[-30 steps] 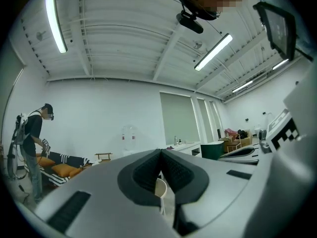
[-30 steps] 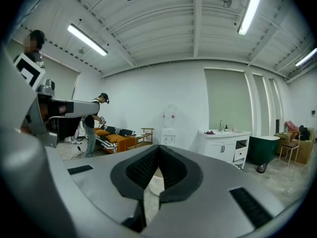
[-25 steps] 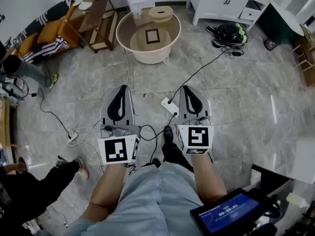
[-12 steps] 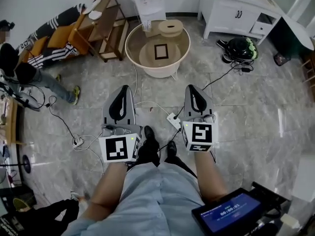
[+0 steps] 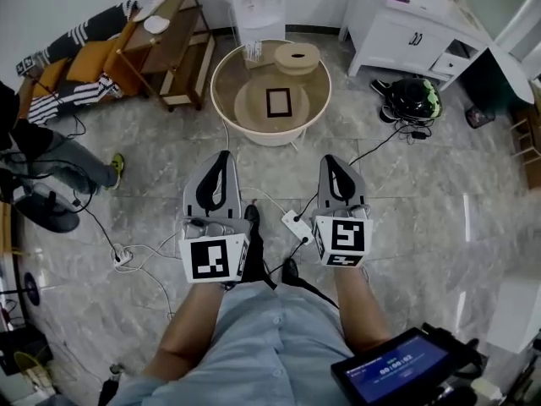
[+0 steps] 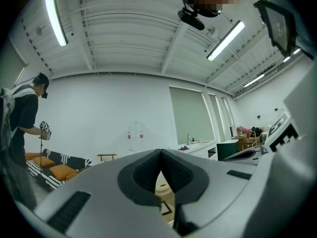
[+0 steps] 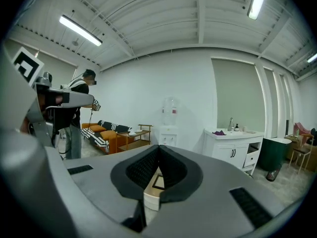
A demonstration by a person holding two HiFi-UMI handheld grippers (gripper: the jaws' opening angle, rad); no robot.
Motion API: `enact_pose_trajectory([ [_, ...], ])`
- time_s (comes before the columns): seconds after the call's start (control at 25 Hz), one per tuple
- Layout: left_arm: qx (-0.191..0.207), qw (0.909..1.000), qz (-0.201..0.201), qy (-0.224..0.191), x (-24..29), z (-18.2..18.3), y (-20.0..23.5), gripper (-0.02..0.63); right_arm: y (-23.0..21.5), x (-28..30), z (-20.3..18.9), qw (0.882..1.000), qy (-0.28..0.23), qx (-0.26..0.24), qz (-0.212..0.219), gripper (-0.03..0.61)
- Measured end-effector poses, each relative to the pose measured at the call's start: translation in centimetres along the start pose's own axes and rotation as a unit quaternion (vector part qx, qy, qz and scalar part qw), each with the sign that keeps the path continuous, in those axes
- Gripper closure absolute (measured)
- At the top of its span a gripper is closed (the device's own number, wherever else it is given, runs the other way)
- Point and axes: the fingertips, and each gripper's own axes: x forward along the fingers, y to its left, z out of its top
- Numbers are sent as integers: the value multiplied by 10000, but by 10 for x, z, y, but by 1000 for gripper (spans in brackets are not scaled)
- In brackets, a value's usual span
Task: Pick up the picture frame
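A small dark picture frame [image 5: 278,102] lies flat on a round wooden disc inside a pale round table [image 5: 225,100] with a raised rim, on the floor ahead. Both grippers are held side by side at waist height, well short of the table and pointing at it. My left gripper [image 5: 221,154] is shut with its tips touching and nothing between them. My right gripper [image 5: 330,158] is shut and empty as well. Below the joined tips, the left gripper view shows a corner of the frame [image 6: 166,209], and the right gripper view shows the frame [image 7: 158,182] too.
A round wooden spool [image 5: 297,57] sits on the table's far side. Behind stand a water dispenser [image 5: 258,2], a wooden shelf [image 5: 173,36] and a white cabinet [image 5: 397,28]. A helmet [image 5: 412,100] and a power strip [image 5: 296,225] with cables lie on the floor. A person [image 5: 42,146] stands at left.
The person holding the grippers has stepped toward the round table, which now lies closer and lower in the head view. Both grippers stay shut. The person at left has shifted.
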Motion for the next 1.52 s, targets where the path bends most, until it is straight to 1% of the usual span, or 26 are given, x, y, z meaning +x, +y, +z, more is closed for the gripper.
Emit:
enact_pose_trajectory([
  [0.16, -328, 9994, -87, 44, 63, -20, 47, 603, 10, 73, 5, 9999, 101, 5, -112, 565],
  [0.28, -433, 9989, -179, 21, 110, -28, 86, 603, 19, 128, 17, 9997, 116, -25, -231, 565],
  [0.48, -414, 9984, -354, -134, 166, -26, 139, 603, 31, 191, 44, 9989, 8, -65, -468, 565],
  [0.64, -253, 9985, -424, -229, 188, -23, 168, 603, 37, 214, 68, 9979, -123, -166, -618, 565],
  [0.84, -279, 9978, -524, -299, 209, -17, 178, 603, 32, 228, 89, 9966, -212, -276, -750, 565],
  [1.04, -258, 9971, -624, -353, 225, -15, 177, 603, 22, 242, 96, 9957, -243, -312, -841, 565],
  [1.24, -245, 9972, -659, -258, 254, -29, 181, 603, 14, 268, 89, 9956, -189, -318, -861, 565],
  [1.52, -210, 9973, -704, 2, 308, -50, 174, 603, -16, 312, 63, 9967, 103, -181, -784, 565],
])
